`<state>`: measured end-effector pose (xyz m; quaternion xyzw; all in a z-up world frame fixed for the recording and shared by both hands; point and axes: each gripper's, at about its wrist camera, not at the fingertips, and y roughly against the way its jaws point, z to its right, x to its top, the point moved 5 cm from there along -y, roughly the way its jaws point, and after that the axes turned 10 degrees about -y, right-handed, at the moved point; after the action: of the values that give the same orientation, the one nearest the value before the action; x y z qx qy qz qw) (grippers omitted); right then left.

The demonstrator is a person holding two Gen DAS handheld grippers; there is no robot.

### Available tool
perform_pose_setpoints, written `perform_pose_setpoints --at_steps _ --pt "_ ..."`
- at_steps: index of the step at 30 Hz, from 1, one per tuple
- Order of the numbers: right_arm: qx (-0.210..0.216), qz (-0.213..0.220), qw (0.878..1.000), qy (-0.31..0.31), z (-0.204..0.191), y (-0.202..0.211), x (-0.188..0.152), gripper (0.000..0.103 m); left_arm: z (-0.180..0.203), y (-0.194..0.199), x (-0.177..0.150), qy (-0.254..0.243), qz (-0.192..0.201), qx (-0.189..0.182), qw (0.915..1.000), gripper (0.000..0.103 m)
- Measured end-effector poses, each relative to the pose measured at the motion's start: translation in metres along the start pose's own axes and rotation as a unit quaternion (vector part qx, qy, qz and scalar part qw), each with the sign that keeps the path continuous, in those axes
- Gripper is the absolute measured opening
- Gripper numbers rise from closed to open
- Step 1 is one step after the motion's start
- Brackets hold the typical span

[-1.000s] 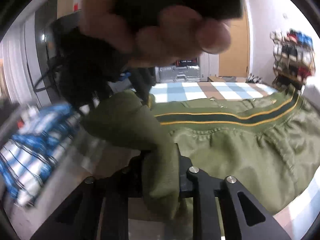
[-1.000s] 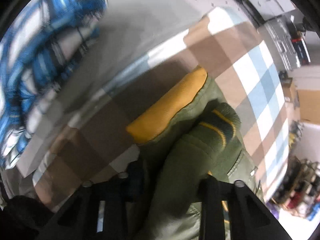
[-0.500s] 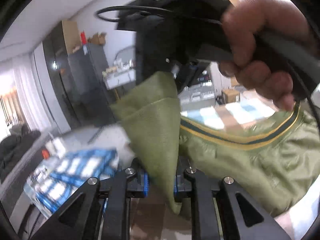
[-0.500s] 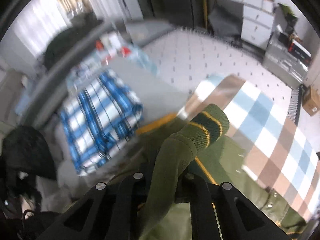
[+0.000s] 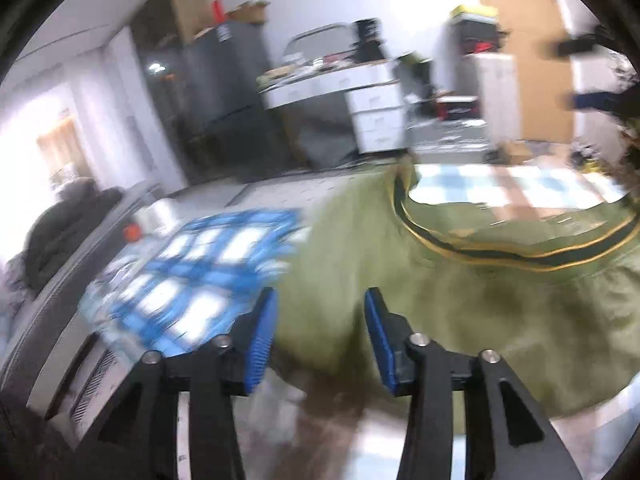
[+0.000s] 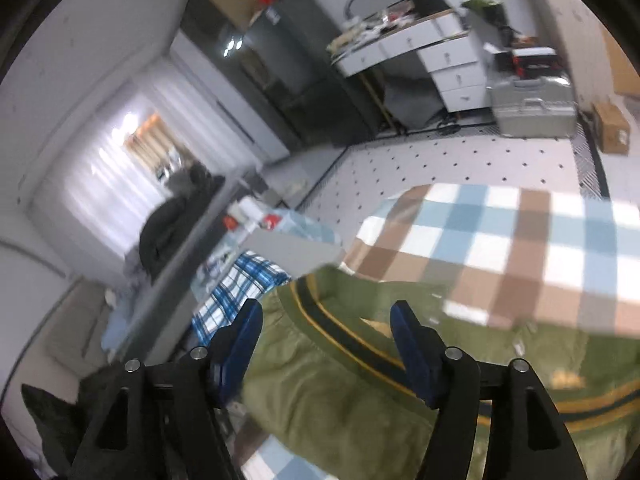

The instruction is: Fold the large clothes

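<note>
With fingers (image 5: 262, 332) parted, green jacket (image 6: 340, 392) lying flat

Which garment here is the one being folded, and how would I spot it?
Find the checked tablecloth. The jacket lies on its near end, beside a blue plaid shirt. It alone is olive green, with a dark, yellow-edged stripe.

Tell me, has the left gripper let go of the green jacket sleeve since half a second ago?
Yes. The left gripper has its jaws open and empty now, with the green jacket lying below on the checkered cloth.
</note>
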<state>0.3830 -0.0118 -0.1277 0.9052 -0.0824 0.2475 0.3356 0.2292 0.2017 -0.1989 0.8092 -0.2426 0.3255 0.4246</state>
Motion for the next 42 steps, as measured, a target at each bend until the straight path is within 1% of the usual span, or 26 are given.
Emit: perform_pose_setpoints --at_steps 1,2,3,4,5,6,7,9,11,12,14,17,19,20,21,23,25,26,27,29,33,34,36,38,40,42 --pt "-0.005 0.009 1.000 -0.008 0.011 0.010 -0.012 0.067 -0.012 0.000 -0.005 -0.022 0.003 0.056 0.9982 0.048" --pt "-0.011 0.023 0.999 -0.019 0.027 0.028 -0.030 0.067 -0.019 0.000 -0.008 -0.032 0.005 0.090 0.9954 0.054" --pt "-0.011 0.036 0.999 -0.030 0.038 0.039 -0.042 0.067 -0.027 -0.001 -0.011 -0.032 0.003 0.107 0.9937 0.065" --pt "-0.019 0.058 0.997 -0.053 0.057 0.058 -0.060 0.069 -0.029 -0.002 -0.014 -0.020 0.002 0.088 0.9959 0.065" --pt "-0.034 0.076 0.994 -0.073 0.073 0.076 -0.073 0.073 -0.029 -0.002 -0.014 -0.005 0.002 0.054 0.9985 0.065" --pt "-0.051 0.098 0.989 -0.101 0.095 0.097 -0.093 0.073 -0.024 -0.002 -0.011 -0.002 0.001 0.029 0.9996 0.065" --pt "-0.064 0.116 0.983 -0.131 0.117 0.116 -0.112 0.073 -0.015 -0.001 -0.008 -0.008 0.002 0.015 0.9998 0.065" --pt "-0.087 0.144 0.967 -0.191 0.154 0.145 -0.145 0.073 0.018 0.000 0.002 -0.035 0.014 -0.013 0.9992 0.066" --pt "-0.098 0.157 0.950 -0.253 0.187 0.165 -0.180 0.073 0.057 0.001 0.012 -0.067 0.026 -0.063 0.9954 0.067" --pt "-0.104 0.159 0.945 -0.267 0.195 0.167 -0.190 0.073 0.077 0.002 0.015 -0.087 0.026 -0.088 0.9920 0.069" --pt "-0.113 0.156 0.936 -0.293 0.210 0.166 -0.209 0.073 0.114 0.003 0.022 -0.130 0.032 -0.105 0.9855 0.069" --pt "-0.110 0.142 0.933 -0.311 0.220 0.156 -0.213 0.073 0.150 0.002 0.024 -0.176 0.040 -0.130 0.9750 0.069" --pt "-0.120 0.138 0.929 -0.323 0.224 0.148 -0.209 0.074 0.171 0.000 0.028 -0.191 0.031 -0.157 0.9685 0.069" --pt "-0.127 0.132 0.928 -0.325 0.224 0.144 -0.206 0.078 0.178 -0.004 0.031 -0.195 0.022 -0.168 0.9662 0.069" --pt "-0.132 0.132 0.927 -0.324 0.224 0.140 -0.201 0.080 0.182 -0.006 0.031 -0.194 0.019 -0.175 0.9651 0.069" --pt "-0.146 0.136 0.922 -0.331 0.225 0.136 -0.196 0.085 0.191 -0.015 0.037 -0.188 0.014 -0.191 0.9633 0.069" --pt "-0.163 0.132 0.917 -0.340 0.225 0.133 -0.198 0.086 0.196 -0.028 0.039 -0.188 0.002 -0.188 0.9639 0.069" --pt "-0.169 0.121 0.918 -0.339 0.222 0.131 -0.201 0.086 0.198 -0.033 0.037 -0.191 -0.009 -0.184 0.9643 0.069" --pt "-0.168 0.113 0.919 -0.339 0.220 0.131 -0.206 0.086 0.197 -0.033 0.034 -0.191 -0.015 -0.183 0.9642 0.069" --pt "-0.155 0.104 0.912 -0.364 0.220 0.132 -0.219 0.085 0.192 -0.036 0.033 -0.187 -0.018 -0.191 0.9634 0.069" --pt "-0.156 0.129 0.906 -0.372 0.231 0.132 -0.210 0.085 0.194 -0.042 0.030 -0.177 -0.029 -0.214 0.9602 0.069" --pt "-0.155 0.143 0.902 -0.378 0.235 0.133 -0.205 0.086 0.194 -0.042 0.029 -0.177 -0.032 -0.219 0.9590 0.069" --pt "-0.155 0.161 0.895 -0.386 0.237 0.129 -0.198 0.094 0.196 -0.043 0.027 -0.183 -0.032 -0.227 0.9561 0.070" --pt "-0.193 0.169 0.896 -0.363 0.235 0.119 -0.186 0.096 0.198 -0.046 0.027 -0.189 -0.033 -0.232 0.9536 0.071" --pt "-0.222 0.180 0.892 -0.350 0.232 0.117 -0.184 0.096 0.200 -0.045 0.026 -0.195 -0.028 -0.234 0.9521 0.071" --pt "-0.205 0.207 0.893 -0.344 0.228 0.115 -0.179 0.095 0.202 -0.042 0.023 -0.203 -0.021 -0.231 0.9513 0.072"
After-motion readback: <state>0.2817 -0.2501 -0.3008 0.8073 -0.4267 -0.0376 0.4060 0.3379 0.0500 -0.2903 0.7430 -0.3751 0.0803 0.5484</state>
